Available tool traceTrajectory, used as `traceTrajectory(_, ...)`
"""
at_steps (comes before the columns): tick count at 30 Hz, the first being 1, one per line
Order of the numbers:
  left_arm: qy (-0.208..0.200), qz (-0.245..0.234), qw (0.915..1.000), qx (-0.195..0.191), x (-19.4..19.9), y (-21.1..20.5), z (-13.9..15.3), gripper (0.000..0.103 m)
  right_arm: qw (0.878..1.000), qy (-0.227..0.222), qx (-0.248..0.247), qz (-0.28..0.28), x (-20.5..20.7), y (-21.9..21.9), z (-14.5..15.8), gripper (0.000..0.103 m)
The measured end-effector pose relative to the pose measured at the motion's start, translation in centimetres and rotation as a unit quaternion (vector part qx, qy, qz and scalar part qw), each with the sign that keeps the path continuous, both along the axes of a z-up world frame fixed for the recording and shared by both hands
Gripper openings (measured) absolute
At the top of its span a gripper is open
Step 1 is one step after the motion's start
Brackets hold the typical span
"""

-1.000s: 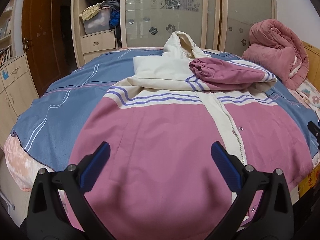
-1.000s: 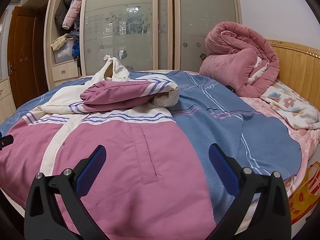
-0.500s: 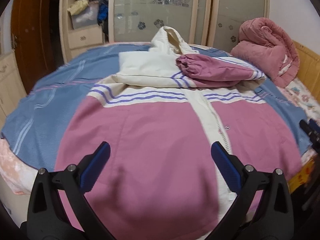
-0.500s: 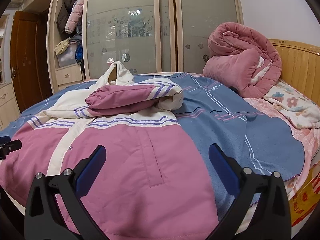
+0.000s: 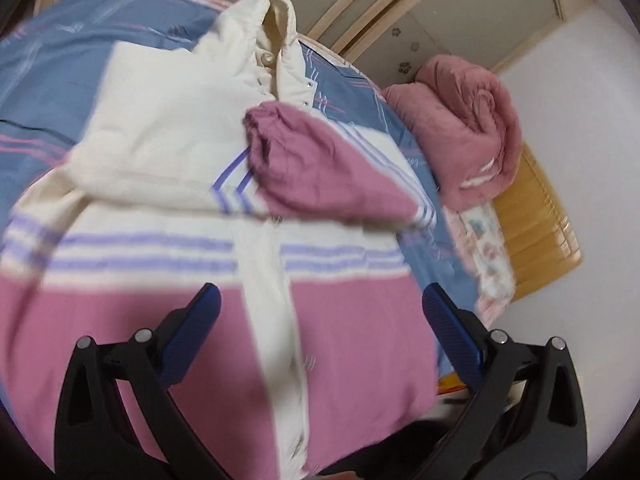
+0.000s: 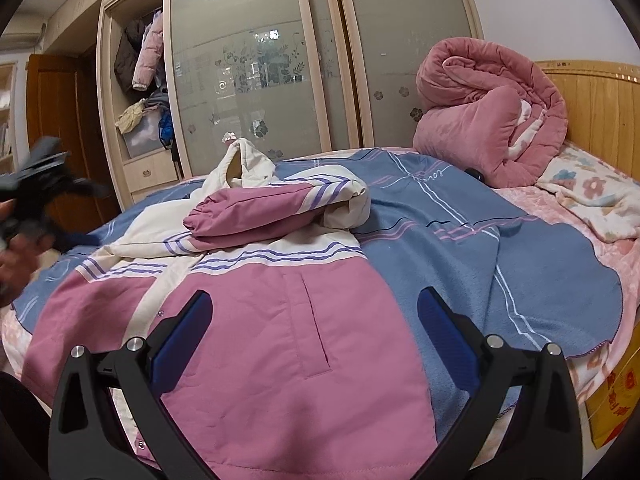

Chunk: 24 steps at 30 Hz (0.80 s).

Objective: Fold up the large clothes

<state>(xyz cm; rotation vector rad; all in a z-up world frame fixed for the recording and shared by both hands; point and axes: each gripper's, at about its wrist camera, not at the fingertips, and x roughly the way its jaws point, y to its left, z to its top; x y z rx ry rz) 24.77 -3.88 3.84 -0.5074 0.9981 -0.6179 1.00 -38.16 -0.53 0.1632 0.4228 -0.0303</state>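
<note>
A large pink and cream jacket (image 6: 256,320) with purple stripes lies front up on the bed; it also shows in the left wrist view (image 5: 168,280). One pink sleeve (image 6: 260,216) is folded across its chest, and the cream hood (image 6: 244,164) stands up at the far end. My right gripper (image 6: 314,336) is open and empty, just above the jacket's lower right part. My left gripper (image 5: 320,328) is open and empty, held high and tilted above the jacket's middle. It shows blurred at the left of the right wrist view (image 6: 40,196).
A blue striped blanket (image 6: 500,260) covers the bed. A rolled pink quilt (image 6: 488,120) sits by the wooden headboard (image 6: 600,108). A floral cloth (image 6: 592,196) lies at the right. A wardrobe with frosted sliding doors (image 6: 260,80) stands behind. A yellow box (image 6: 616,396) is by the bed's right edge.
My left gripper has risen, moved forward over the jacket and tilted, its view blurred by motion. My right gripper has pulled back and risen slightly. Both stay open.
</note>
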Motion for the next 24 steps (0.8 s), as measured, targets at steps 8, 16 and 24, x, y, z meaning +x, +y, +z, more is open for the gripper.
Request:
traceTrajectory(8, 0.067, 0.022, 0.9975, 0.006, 10.8, -3.0, -4.2, 0.094, 1.000, 0.004, 0.013, 0.014, 0.4, -0.1, -0.1, 0.102)
traceTrajectory(16, 0.095, 0.016, 0.9945, 0.041, 15.7, -6.8, -7.5, 0.065, 1.000, 0.006, 0.021, 0.017, 0.9, -0.4, 0.0, 0.102)
traceTrajectory(24, 0.054, 0.052, 0.9961, 0.047, 17.8, -6.8, -5.9, 0.016, 0.999, 0.011, 0.028, 0.016, 1.5, -0.4, -0.2, 0.102)
